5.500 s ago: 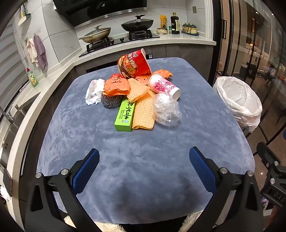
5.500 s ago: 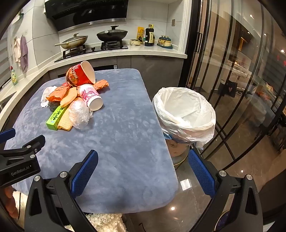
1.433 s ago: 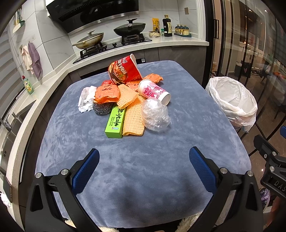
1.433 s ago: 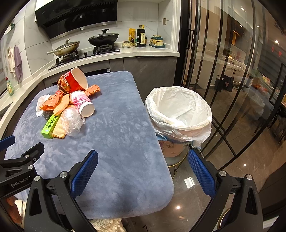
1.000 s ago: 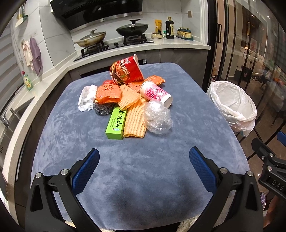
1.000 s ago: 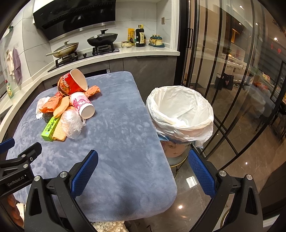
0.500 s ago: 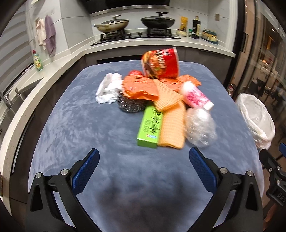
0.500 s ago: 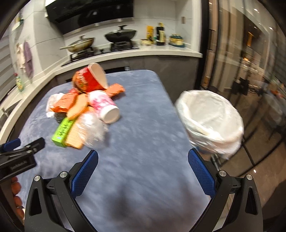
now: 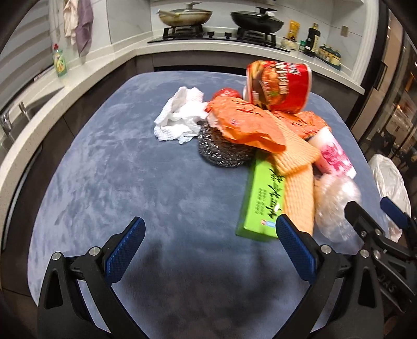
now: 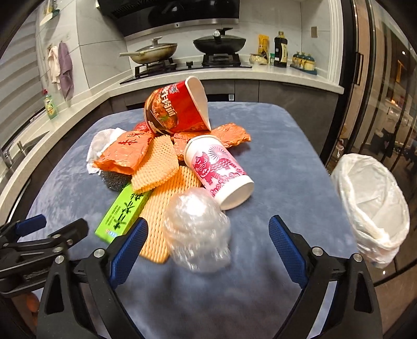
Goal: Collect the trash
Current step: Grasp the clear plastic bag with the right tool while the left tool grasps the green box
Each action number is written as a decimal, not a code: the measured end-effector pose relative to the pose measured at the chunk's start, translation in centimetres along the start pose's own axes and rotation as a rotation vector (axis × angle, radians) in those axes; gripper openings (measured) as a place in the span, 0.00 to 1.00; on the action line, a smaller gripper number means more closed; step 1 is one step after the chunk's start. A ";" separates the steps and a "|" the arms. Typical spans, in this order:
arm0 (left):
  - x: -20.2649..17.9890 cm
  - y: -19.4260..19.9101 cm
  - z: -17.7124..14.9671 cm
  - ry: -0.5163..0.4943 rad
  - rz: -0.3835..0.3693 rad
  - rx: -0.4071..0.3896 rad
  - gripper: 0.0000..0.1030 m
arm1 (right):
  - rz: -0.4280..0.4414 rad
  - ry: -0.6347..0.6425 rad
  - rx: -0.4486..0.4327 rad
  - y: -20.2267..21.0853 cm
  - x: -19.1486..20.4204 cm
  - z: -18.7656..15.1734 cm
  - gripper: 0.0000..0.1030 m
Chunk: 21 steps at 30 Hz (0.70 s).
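Note:
A trash pile lies on the blue-grey table [image 9: 125, 167]: red noodle cup [image 9: 280, 86], white tissue [image 9: 179, 114], steel scourer [image 9: 221, 152], orange wrapper [image 9: 247, 122], green box [image 9: 263, 200], orange foam nets [image 9: 299, 190], pink paper cup [image 10: 221, 169], clear plastic ball [image 10: 198, 234]. My left gripper [image 9: 208, 245] is open and empty, short of the pile and left of the green box. My right gripper [image 10: 208, 247] is open, its jaws either side of the clear plastic ball. The white-lined bin [image 10: 370, 206] stands right of the table.
A kitchen counter with a hob and pans [image 9: 185, 15] runs behind and along the left. Bottles [image 10: 280, 49] stand at the back right. Glass doors [image 10: 385, 78] are on the right. My right gripper also shows in the left wrist view [image 9: 375, 229].
Both grippers have moved forward toward the pile. The right one swung left from the bin onto the clear plastic ball. Both stay open.

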<state>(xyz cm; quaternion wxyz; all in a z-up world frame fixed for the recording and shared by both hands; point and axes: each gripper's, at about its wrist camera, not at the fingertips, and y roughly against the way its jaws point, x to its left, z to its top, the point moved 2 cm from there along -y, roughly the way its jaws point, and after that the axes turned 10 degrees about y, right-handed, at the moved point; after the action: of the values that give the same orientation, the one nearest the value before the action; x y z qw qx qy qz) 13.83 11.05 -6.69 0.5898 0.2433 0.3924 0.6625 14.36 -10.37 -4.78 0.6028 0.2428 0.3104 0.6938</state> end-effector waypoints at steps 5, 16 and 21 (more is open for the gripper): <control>-0.1 -1.2 0.5 -0.014 -0.007 0.002 0.93 | 0.000 -0.012 0.043 -2.6 0.2 0.2 0.73; -2.7 -3.4 -0.1 -0.077 -0.069 0.038 0.93 | 0.022 -0.029 0.053 -1.9 -1.0 -1.4 0.28; -3.4 -4.8 -0.5 -0.090 -0.082 0.054 0.84 | 0.012 -0.028 0.043 -0.1 -1.7 -2.0 0.26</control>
<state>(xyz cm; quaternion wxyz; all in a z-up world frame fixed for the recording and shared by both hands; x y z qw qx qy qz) 16.90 7.59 -10.33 0.6269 0.2725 0.3927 0.6153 13.30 -12.33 -6.21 0.5975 0.2671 0.3152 0.6872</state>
